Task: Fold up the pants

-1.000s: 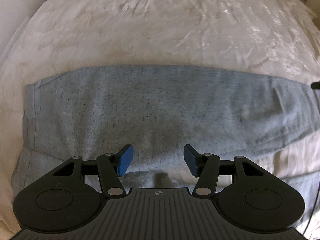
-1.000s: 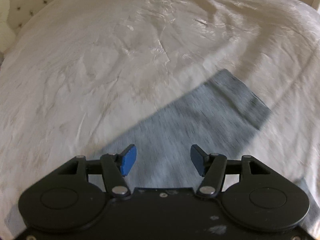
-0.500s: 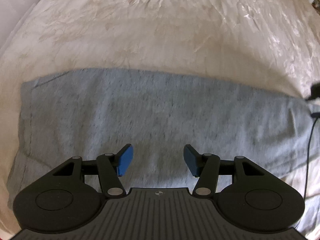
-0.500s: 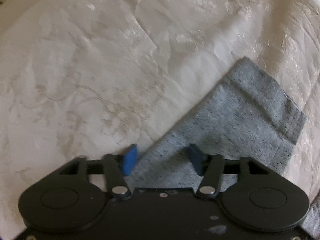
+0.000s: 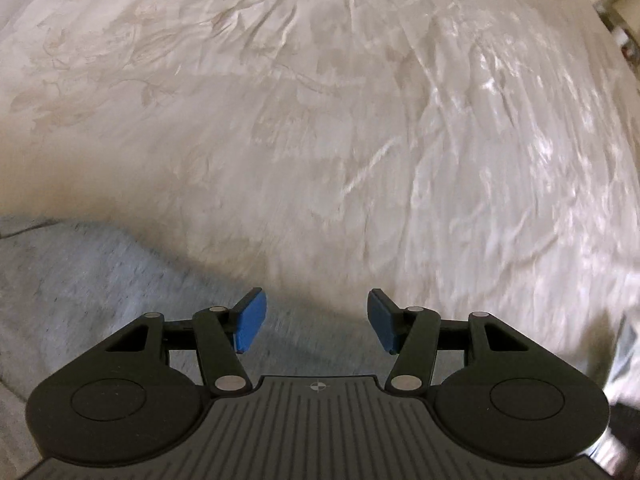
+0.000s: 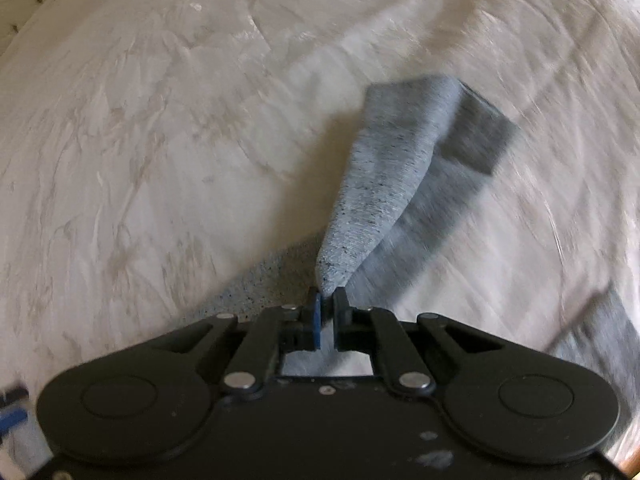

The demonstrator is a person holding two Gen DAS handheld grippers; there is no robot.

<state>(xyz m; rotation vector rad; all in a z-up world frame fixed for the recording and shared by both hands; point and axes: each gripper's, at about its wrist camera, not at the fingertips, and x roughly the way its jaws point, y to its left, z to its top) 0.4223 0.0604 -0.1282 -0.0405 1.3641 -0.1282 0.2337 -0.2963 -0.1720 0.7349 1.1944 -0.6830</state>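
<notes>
The right gripper (image 6: 327, 300) has its jaws clamped on a pinch of the grey sweatpants (image 6: 384, 184) at the lower centre of its view; the fabric tents up from the pads, the hemmed leg end trailing toward the upper right over the cream bedspread (image 6: 160, 120). The left gripper (image 5: 314, 322) stands half open with nothing between its blue pads (image 5: 250, 322), hovering over the pants' edge, which fills the lower left of its view. To fold well, the left should probably catch a matching edge before both carry the leg over, keeping the cloth taut so layers align.
</notes>
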